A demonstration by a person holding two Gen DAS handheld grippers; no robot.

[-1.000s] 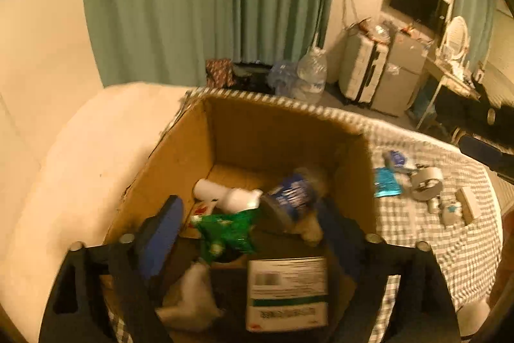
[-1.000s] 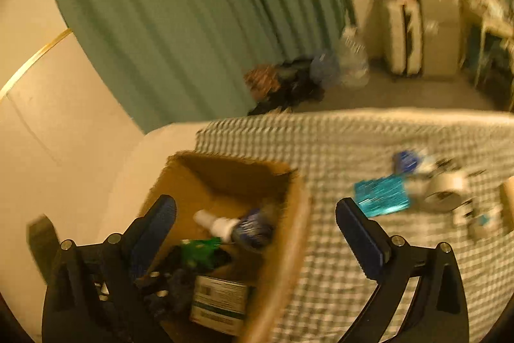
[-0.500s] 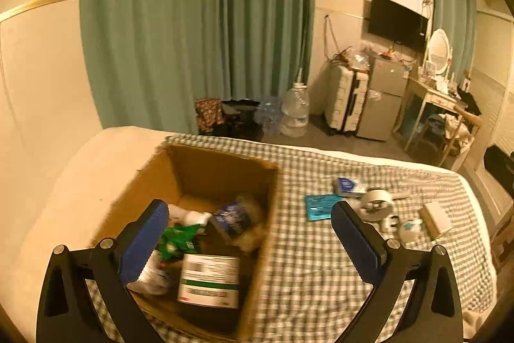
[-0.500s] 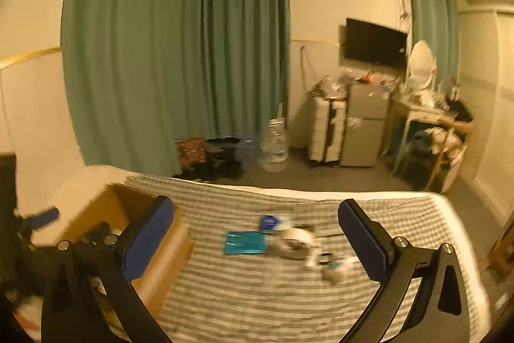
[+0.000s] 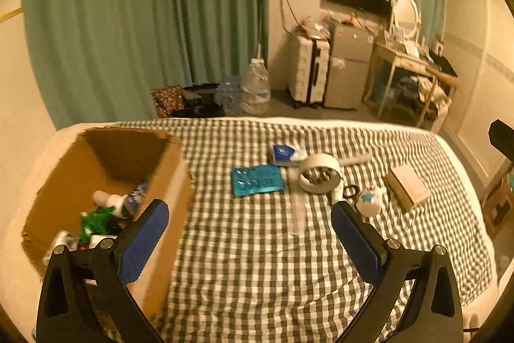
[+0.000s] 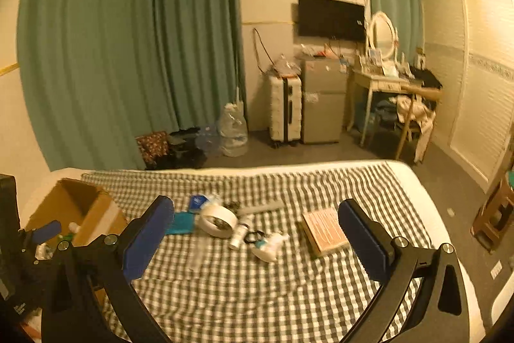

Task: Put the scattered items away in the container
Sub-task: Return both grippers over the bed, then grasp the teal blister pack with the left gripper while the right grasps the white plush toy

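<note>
Cardboard box point(image 5: 106, 182): on the bed's left side, already holding bottles and packets. Loose lot, mid-bed on the checked cover point(image 5: 257, 262): teal packet point(image 5: 257, 180), tape roll point(image 5: 319, 177), small white bottle point(image 6: 239, 235), flat pink box point(image 6: 324, 230), packed close and partly touching. Left gripper point(image 5: 249, 233) and right gripper point(image 6: 255, 233): fingers wide apart, empty, both above the bed. Risks, judged: a grasp in that cluster may nudge neighbours or catch two at once; soft bedding may let flat pieces slip from a pinch.

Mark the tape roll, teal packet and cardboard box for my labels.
tape roll point(image 5: 319, 172), left wrist view, its rim
teal packet point(image 5: 257, 180), left wrist view, its middle
cardboard box point(image 5: 170, 169), left wrist view, outer side wall
</note>
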